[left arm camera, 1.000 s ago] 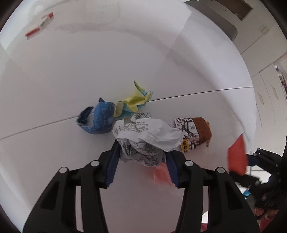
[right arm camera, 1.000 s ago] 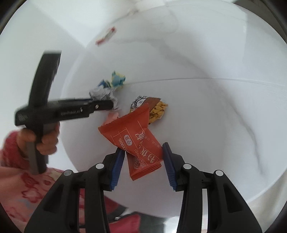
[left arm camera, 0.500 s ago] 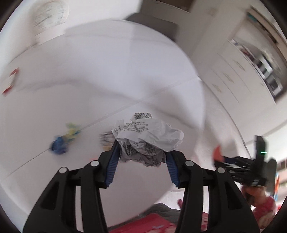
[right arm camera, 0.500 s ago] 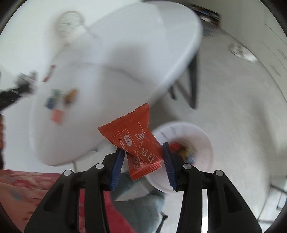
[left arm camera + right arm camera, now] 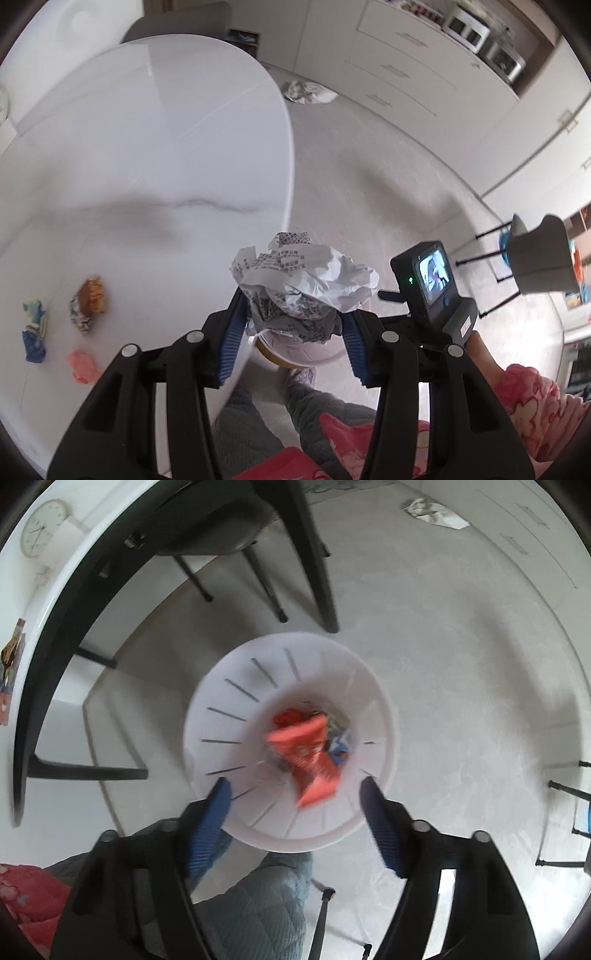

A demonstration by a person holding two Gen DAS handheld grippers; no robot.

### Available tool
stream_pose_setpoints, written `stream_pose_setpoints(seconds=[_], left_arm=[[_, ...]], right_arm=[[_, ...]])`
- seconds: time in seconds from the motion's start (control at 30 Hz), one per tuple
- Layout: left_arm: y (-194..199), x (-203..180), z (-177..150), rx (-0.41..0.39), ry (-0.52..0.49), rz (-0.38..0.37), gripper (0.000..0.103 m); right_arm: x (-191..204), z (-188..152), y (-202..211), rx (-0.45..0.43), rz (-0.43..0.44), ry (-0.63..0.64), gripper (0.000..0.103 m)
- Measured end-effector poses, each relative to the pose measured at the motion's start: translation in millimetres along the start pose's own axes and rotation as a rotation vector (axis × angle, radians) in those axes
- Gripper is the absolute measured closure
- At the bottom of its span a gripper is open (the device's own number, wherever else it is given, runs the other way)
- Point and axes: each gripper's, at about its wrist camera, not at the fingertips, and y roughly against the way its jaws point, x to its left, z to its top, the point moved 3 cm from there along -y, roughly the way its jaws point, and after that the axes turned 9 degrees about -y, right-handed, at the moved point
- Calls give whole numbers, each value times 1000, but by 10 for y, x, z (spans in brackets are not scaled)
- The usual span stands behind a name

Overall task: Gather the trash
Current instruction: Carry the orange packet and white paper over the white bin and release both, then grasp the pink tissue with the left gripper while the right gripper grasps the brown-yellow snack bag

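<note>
White bin [image 5: 229, 686] — orange wrapper [image 5: 308, 755] inside

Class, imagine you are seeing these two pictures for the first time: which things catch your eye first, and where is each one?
First comes the orange wrapper, blurred, in the white bin on the floor, with the right gripper opening above it and no longer touching it. Next is the crumpled paper ball pinched in the left gripper, past the edge of the white table. More wrappers lie on the table, far left.

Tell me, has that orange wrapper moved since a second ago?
Yes. The orange wrapper has left the opening right gripper and is dropping into the white bin below.
</note>
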Motion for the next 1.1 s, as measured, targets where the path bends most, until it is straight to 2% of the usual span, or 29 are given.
stream_pose_setpoints(seconds=[0.07, 0.13, 0.3, 0.4, 0.5, 0.6, 0.63, 0.67, 0.77, 0.97, 1.1], left_arm=[[-78, -84, 31, 19, -18, -7, 55], [-157, -129, 19, 36, -31, -18, 55], [-438, -351, -56, 87, -78, -31, 55], [-658, -462, -63, 121, -94, -46, 55], [-950, -517, -120, 173, -103, -53, 55], [-1155, -575, -160, 232, -91, -54, 48], [-1161, -579, -160, 235, -84, -48, 39], [-1137, -583, -162, 227, -74, -40, 30], [-996, -590, -144, 176, -68, -21, 18], [-569, -574, 7, 68, -72, 58, 9], [-285, -440, 44, 1, -36, 83, 8]], right_arm=[[-94, -27, 123, -33, -20, -26, 15], [-223, -86, 270, -69, -46, -56, 11], [-529, -226, 631, -123, -58, -141, 10], [-574, -286, 829, -160, -88, -136, 5], [-571, -335, 945, -179, -97, -110, 5], [-541, -363, 1003, -184, -84, -91, 5], [-529, -369, 1015, -187, -86, -85, 3], [-515, -374, 1029, -193, -89, -79, 3], [-477, -377, 1009, -200, -91, -66, 3], [-361, -316, 1178, -240, -79, -47, 3], [-230, -226, 1340, -280, -65, -25, 3]])
